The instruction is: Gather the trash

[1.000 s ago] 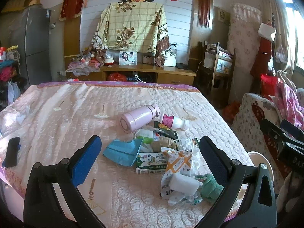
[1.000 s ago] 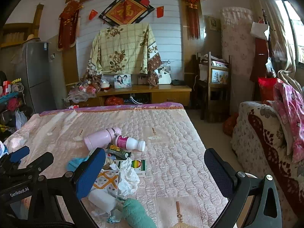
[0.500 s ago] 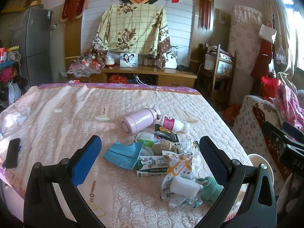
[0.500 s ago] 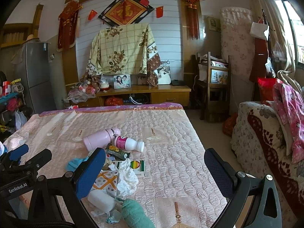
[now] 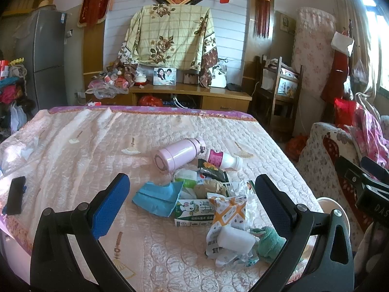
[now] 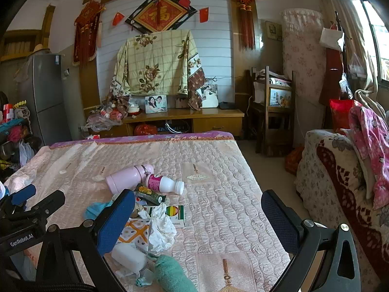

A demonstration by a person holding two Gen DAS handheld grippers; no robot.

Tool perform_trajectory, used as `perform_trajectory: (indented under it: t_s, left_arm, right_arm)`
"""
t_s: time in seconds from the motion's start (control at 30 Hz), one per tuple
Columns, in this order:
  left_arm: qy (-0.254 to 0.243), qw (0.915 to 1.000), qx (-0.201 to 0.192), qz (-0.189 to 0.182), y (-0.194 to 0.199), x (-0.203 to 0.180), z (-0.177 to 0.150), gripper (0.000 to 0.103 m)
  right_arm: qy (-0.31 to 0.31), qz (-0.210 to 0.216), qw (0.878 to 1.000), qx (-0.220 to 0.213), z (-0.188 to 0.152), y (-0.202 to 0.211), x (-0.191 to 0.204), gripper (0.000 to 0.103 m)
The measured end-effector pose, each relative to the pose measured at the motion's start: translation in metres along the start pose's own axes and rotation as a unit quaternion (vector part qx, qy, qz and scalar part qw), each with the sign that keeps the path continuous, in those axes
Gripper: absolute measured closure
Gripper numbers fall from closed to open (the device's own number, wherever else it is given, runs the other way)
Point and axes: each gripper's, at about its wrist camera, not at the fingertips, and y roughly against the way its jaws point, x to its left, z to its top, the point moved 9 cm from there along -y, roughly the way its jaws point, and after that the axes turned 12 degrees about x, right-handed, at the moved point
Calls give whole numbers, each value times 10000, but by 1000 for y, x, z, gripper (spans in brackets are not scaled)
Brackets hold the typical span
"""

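A heap of trash lies on the pink quilted bed (image 5: 73, 150): a blue paper (image 5: 158, 196), a green-and-white milk carton (image 5: 194, 213), an orange-patterned wrapper (image 5: 229, 210), a white foam block (image 5: 235, 238), a green cloth (image 5: 268, 241), a white-and-pink bottle (image 5: 223, 159) and a pink flask (image 5: 178, 154). My left gripper (image 5: 192, 202) is open and empty, held above the near side of the heap. My right gripper (image 6: 198, 221) is open and empty, to the right of the heap, near crumpled white paper (image 6: 161, 228) and a small box (image 6: 176, 214).
A black phone (image 5: 15, 194) lies at the bed's left edge. A white bin rim (image 5: 333, 209) shows beside the bed on the right. A floral sofa (image 6: 340, 182) stands right, a wooden cabinet (image 6: 182, 119) beyond the bed, a grey fridge (image 5: 46, 60) at left.
The left wrist view has drifted slightly right and forward, so the heap sits a little lower in it. Both grippers stay open and nothing on the bed has moved.
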Motion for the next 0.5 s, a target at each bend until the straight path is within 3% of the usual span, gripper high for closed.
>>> perform_trajectory:
  t_s: [0.5]
  left_arm:
    - [10,10000,5,0,-2,0,-1,1]
  right_arm:
    - [12,11,10000,65,0,-1,-2,0]
